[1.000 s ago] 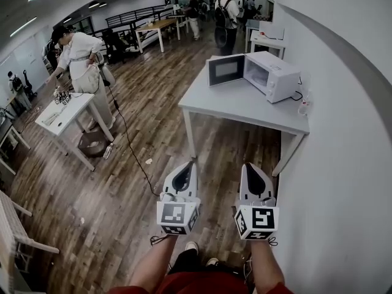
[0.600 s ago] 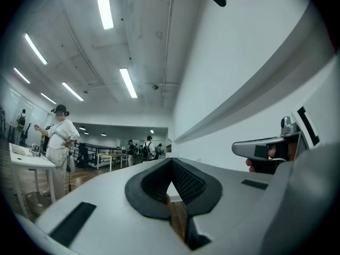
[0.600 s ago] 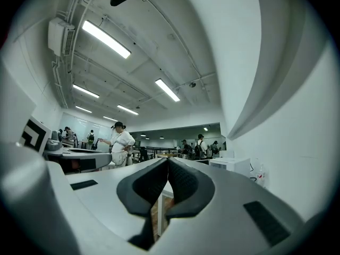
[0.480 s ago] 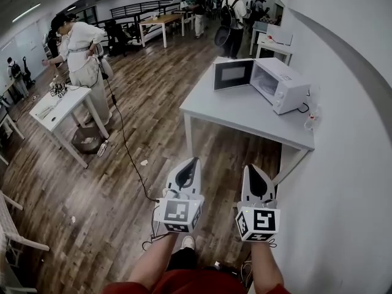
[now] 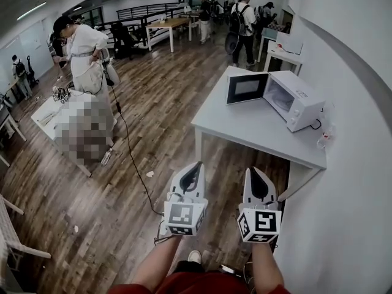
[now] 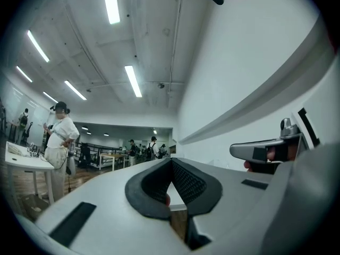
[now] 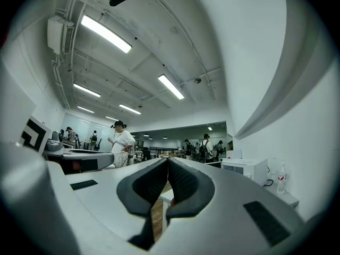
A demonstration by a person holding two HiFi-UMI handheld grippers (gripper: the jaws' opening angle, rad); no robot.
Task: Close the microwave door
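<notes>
Counter [image 5: 245, 130] and microwave [image 5: 297, 100] nearer than second ago; door [image 5: 247, 88] still open. Left claw [image 5: 196, 166], right claw [image 5: 251, 171] pressed together, empty, well short of door. Approach under way, push pending.

White microwave [image 5: 301, 95]; pale grey table [image 5: 244, 126]; brown wood-plank floor [image 5: 160, 106].

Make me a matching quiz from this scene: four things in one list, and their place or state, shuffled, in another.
1 microwave door
2 left gripper
3 plastic bottle
4 black cable

A lying on the wood floor
B shut, empty
C swung open
D upright on the table's right edge

Pairs: 1-C, 2-B, 3-D, 4-A
</notes>
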